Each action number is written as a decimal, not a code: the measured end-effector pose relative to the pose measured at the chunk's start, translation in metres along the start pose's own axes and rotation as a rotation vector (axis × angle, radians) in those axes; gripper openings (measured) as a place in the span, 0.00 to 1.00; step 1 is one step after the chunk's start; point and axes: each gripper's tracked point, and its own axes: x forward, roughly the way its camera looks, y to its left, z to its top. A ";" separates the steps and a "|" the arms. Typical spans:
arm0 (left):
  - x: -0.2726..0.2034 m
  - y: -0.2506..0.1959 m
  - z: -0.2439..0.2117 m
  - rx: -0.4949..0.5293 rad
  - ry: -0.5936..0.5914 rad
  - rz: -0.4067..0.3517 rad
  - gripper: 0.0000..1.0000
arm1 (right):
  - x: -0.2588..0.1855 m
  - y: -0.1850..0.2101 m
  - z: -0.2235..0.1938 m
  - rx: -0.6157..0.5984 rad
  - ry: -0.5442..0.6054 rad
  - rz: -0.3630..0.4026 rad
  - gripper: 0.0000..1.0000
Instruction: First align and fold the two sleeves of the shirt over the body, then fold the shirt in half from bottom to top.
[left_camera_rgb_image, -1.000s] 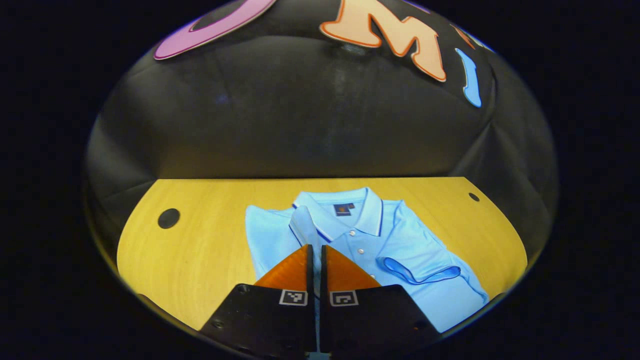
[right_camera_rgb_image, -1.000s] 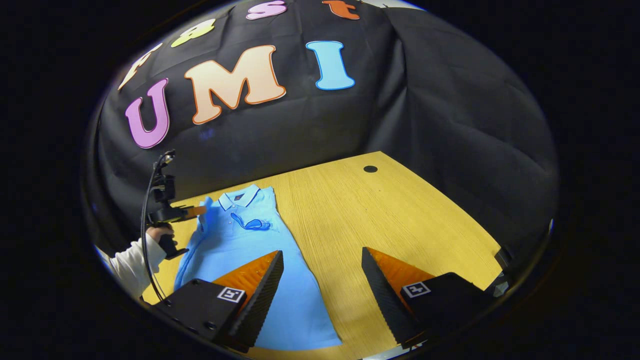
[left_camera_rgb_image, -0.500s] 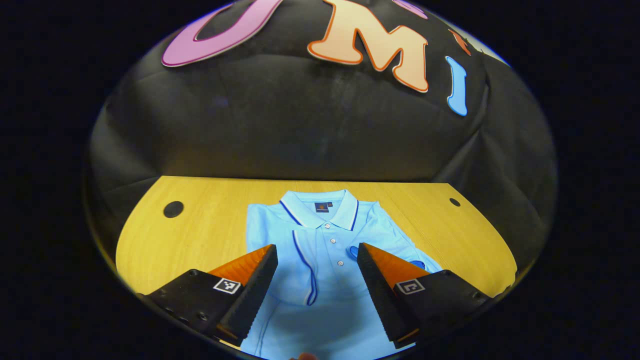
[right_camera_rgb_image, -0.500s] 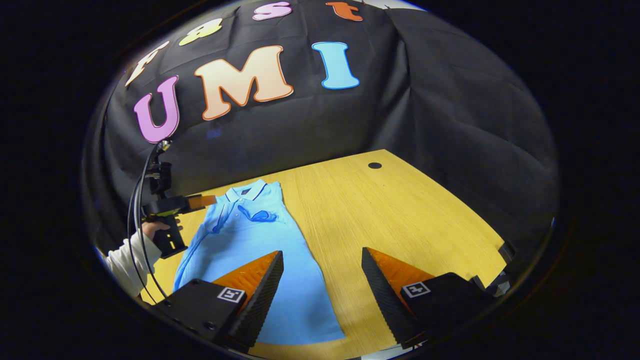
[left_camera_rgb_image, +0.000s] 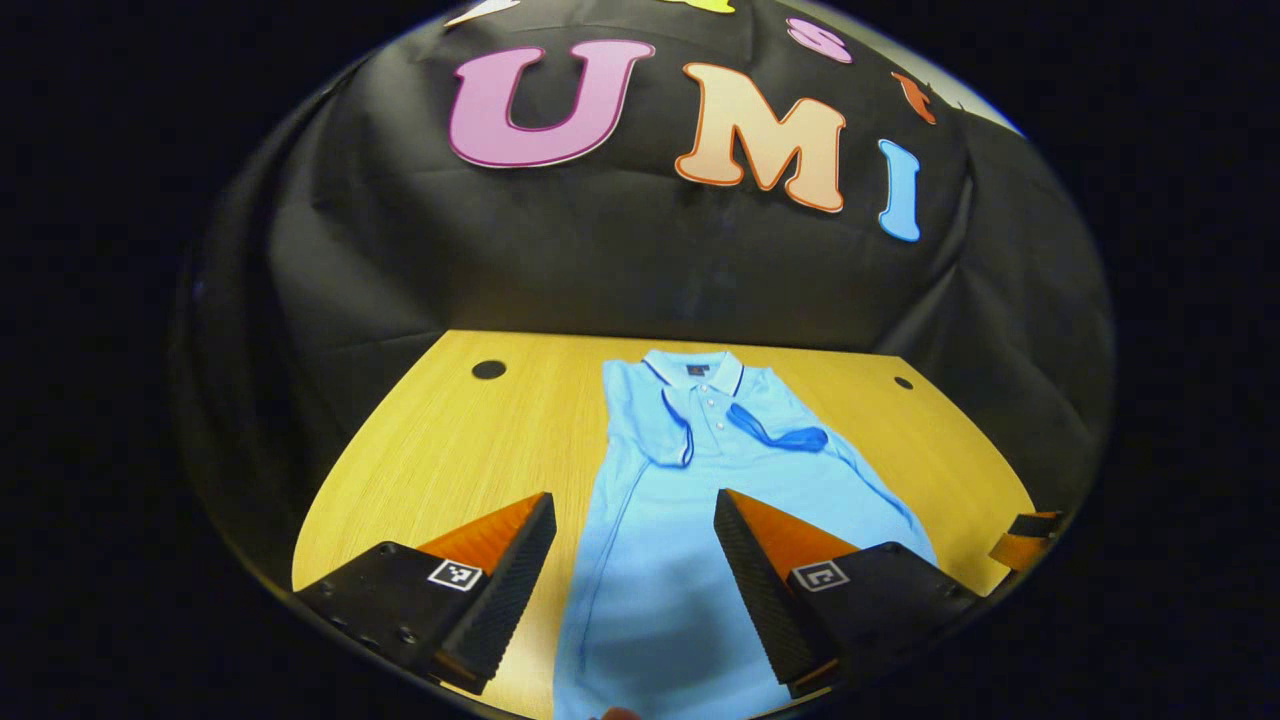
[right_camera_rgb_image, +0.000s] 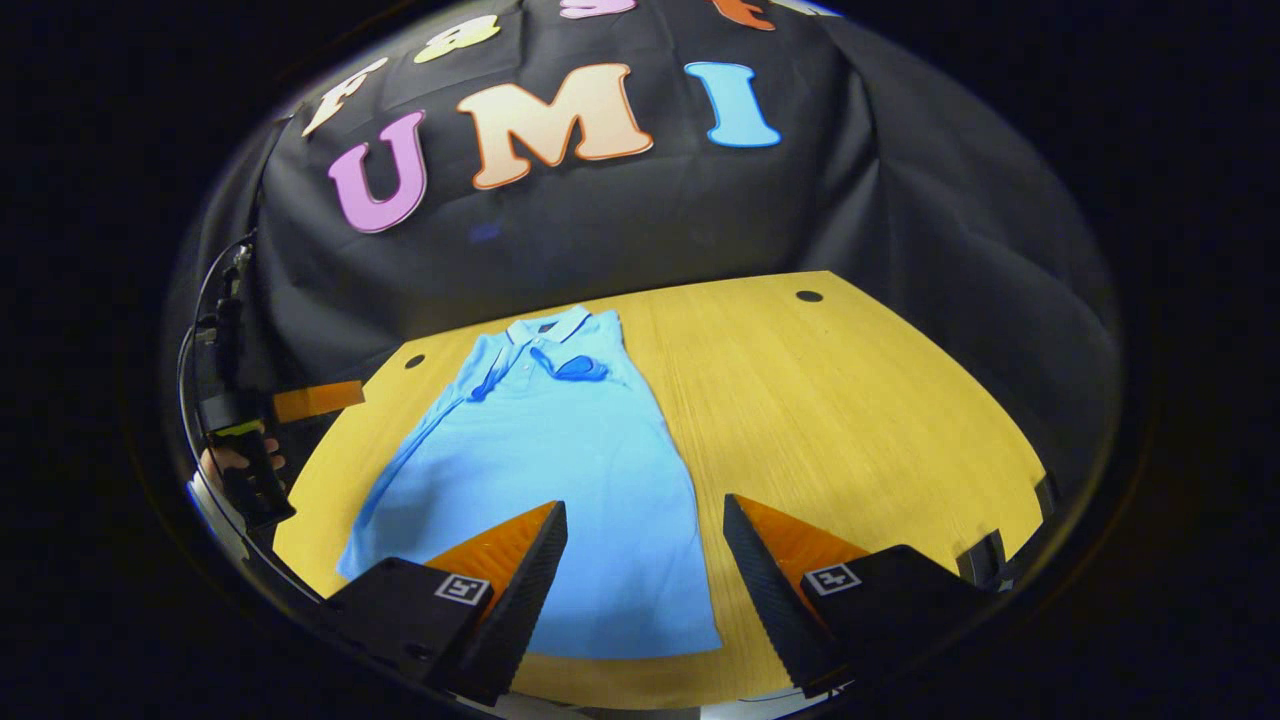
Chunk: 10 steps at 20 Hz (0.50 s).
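A light blue polo shirt (left_camera_rgb_image: 700, 520) (right_camera_rgb_image: 550, 460) lies flat on the yellow wooden table (left_camera_rgb_image: 450, 450) (right_camera_rgb_image: 850, 420), collar toward the back wall. Both short sleeves lie folded over the chest: one (left_camera_rgb_image: 665, 430) along the placket, the other (left_camera_rgb_image: 775, 435) crumpled beside the buttons. My left gripper (left_camera_rgb_image: 635, 505) hovers open above the lower body of the shirt, nothing between its fingers. My right gripper (right_camera_rgb_image: 645, 515) is open over the shirt's hem corner. In the right gripper view the left gripper (right_camera_rgb_image: 300, 400) shows at the table's left side, held by a hand (right_camera_rgb_image: 235, 460).
Round cable holes (left_camera_rgb_image: 488, 369) (left_camera_rgb_image: 903, 382) (right_camera_rgb_image: 808, 296) sit near the table's back corners. The black cloth wall rises right behind the table. In the left gripper view a fingertip of the other gripper (left_camera_rgb_image: 1030, 535) shows at the table's right edge.
My left gripper was shut on the left sleeve a second ago, opened and left it over the chest, then drew back toward the hem. My right gripper pulled back and tilted a little.
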 end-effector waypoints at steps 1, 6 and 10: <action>-0.016 0.001 -0.011 -0.009 0.005 0.014 0.96 | 0.001 0.002 -0.008 -0.021 0.012 0.020 0.93; -0.067 -0.002 -0.096 -0.071 0.094 0.052 0.96 | 0.001 0.003 -0.049 -0.116 0.087 0.095 0.98; -0.080 -0.001 -0.149 -0.100 0.155 0.084 0.96 | 0.004 -0.002 -0.083 -0.155 0.144 0.119 0.98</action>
